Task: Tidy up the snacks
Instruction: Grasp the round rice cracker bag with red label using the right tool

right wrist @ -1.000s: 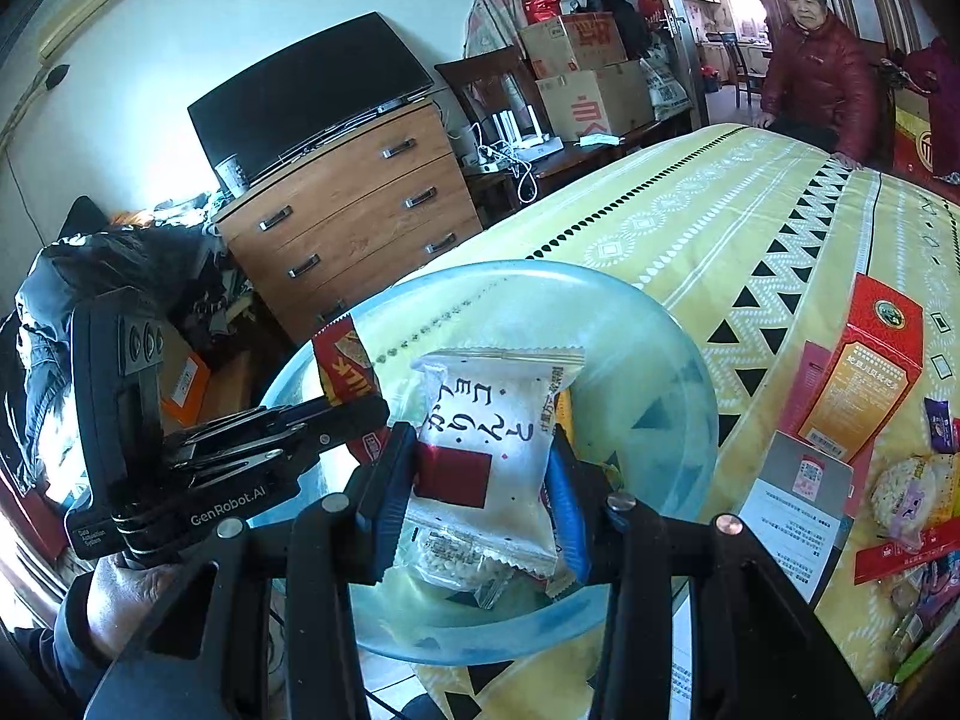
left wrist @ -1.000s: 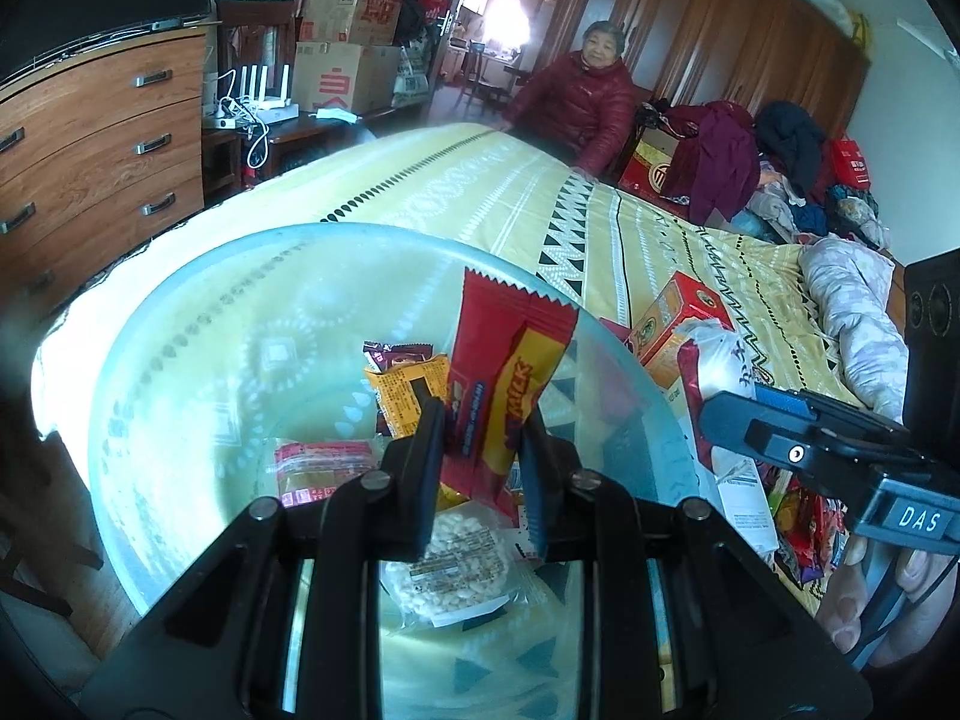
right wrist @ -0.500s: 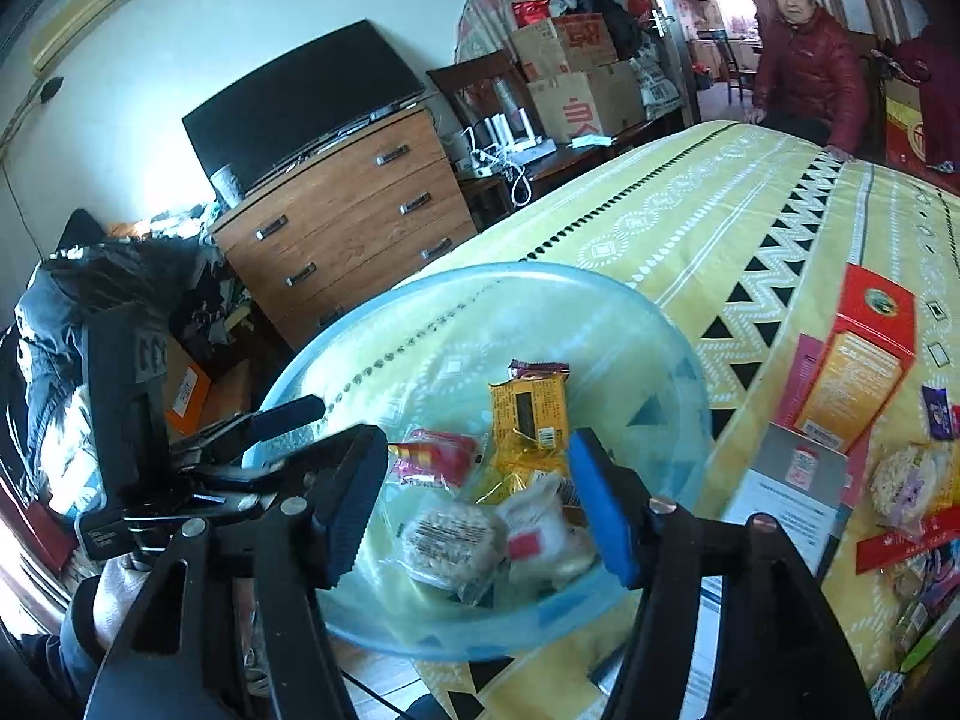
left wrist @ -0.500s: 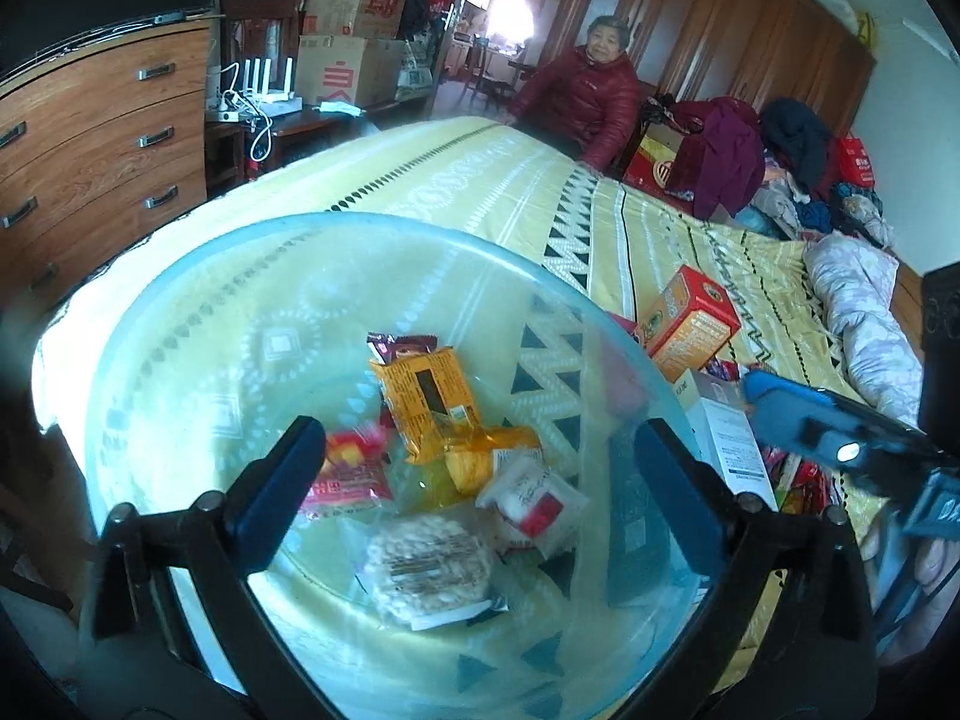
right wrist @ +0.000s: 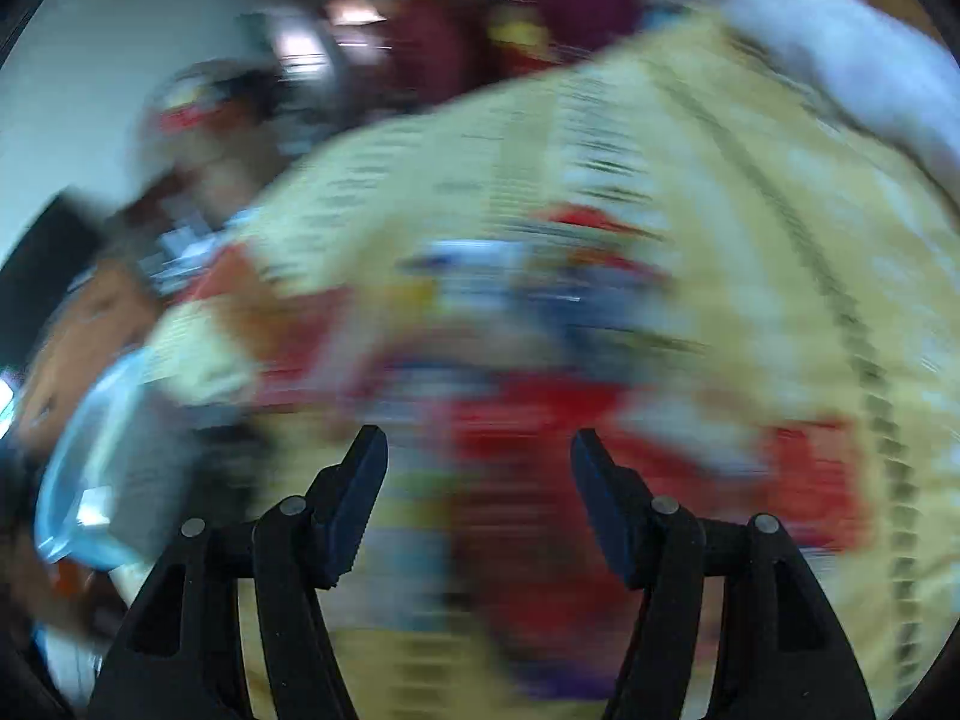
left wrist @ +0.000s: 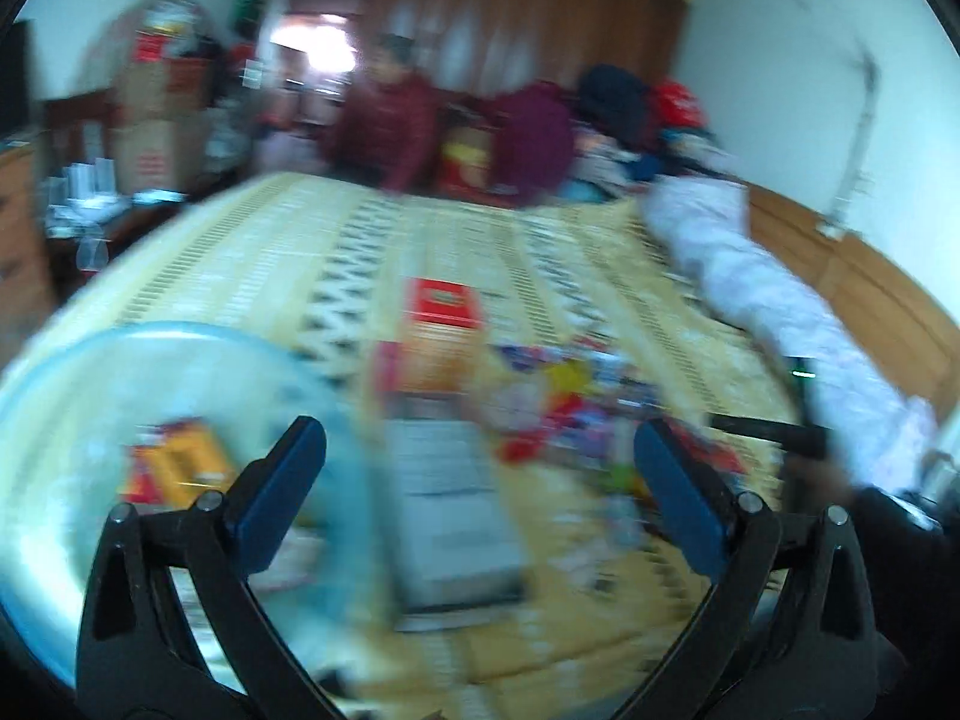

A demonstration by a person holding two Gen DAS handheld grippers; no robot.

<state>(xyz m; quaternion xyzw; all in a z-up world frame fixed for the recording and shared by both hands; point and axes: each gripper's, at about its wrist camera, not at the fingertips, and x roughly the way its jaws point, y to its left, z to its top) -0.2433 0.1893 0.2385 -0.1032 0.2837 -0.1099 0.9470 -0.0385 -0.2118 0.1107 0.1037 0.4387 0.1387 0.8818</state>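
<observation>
between the wide-spread blue-padded fingers of the left gripper (left wrist: 480,456) nothing is held; beyond them lies a grey-white flat box (left wrist: 450,516) on the bed (left wrist: 288,240), whose yellow cover carries black zigzag and dotted bands. to the left of those fingers sits one clear blue bowl (left wrist: 54,372) near the bed's edge, with a few red and yellow snack packets (left wrist: 174,468) inside, too blurred to count. past the grey box stands one red and orange carton (left wrist: 441,330), and to its right a loose heap of snacks (left wrist: 576,414) in red, yellow and blue wrappers, also uncountable. the right gripper (right wrist: 477,492) has its fingers parted and opening, empty, over that same smeared heap (right wrist: 540,408). farther out are a white bundle of bedding (left wrist: 768,282) along the right side, wooden wardrobes (left wrist: 528,6), piled clothes, cardboard boxes (left wrist: 150,120), and a person in a dark red jacket (left wrist: 390,120) beyond the bed's far end. no writing can be read through the blur.
</observation>
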